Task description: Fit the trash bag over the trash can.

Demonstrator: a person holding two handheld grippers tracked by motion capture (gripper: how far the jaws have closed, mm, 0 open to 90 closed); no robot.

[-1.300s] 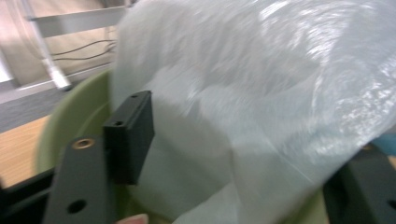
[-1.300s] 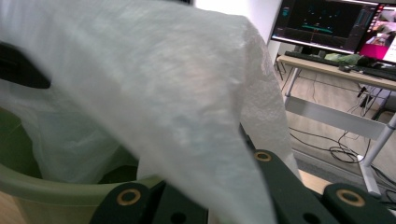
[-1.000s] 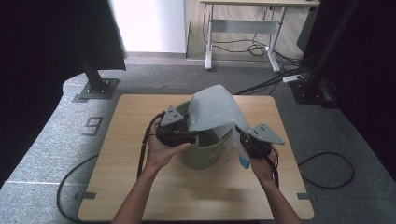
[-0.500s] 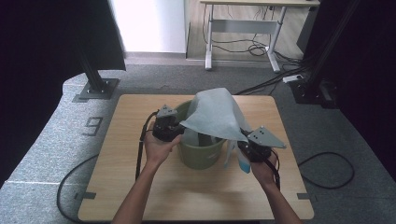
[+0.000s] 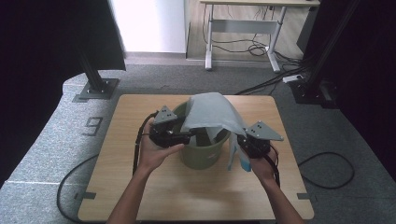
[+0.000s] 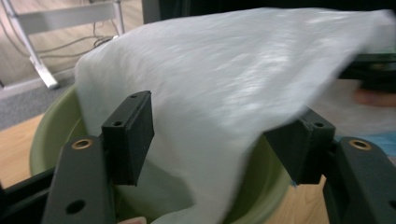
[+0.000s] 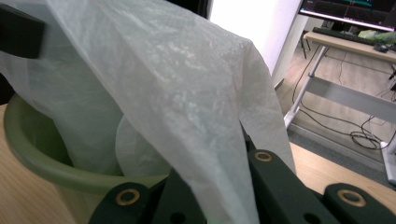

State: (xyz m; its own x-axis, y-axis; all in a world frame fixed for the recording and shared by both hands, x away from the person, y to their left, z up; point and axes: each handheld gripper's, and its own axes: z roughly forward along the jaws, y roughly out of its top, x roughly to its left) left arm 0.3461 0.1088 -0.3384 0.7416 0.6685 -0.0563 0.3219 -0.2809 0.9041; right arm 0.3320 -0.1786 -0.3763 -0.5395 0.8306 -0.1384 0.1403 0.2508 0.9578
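Observation:
A green bin (image 5: 201, 156) stands mid-table, with a thin white bag (image 5: 212, 112) draped over its mouth. My left gripper (image 5: 187, 136) is at the bin's left rim. Its jaws have just been opening and now stand wide; the bag (image 6: 224, 70) lies between and beyond them without being pressed by the left gripper (image 6: 217, 135). The bin's rim (image 6: 51, 130) shows below. My right gripper (image 5: 240, 142) is at the bin's right side, shut on the bag's edge. The bag (image 7: 163, 84) rises out of the right gripper (image 7: 205, 184) over the bin (image 7: 42, 163).
The wooden table (image 5: 154, 186) has bare room in front of and behind the bin. A white and blue piece (image 5: 236, 158) hangs beside the bin's right side. Black stand bases (image 5: 95, 88) and cables (image 5: 327, 170) lie on the grey floor around the table.
The bag's raised peak has sunk and it now spreads lower over the bin's mouth. My left gripper let go of the bag and opened. The right gripper has stayed put.

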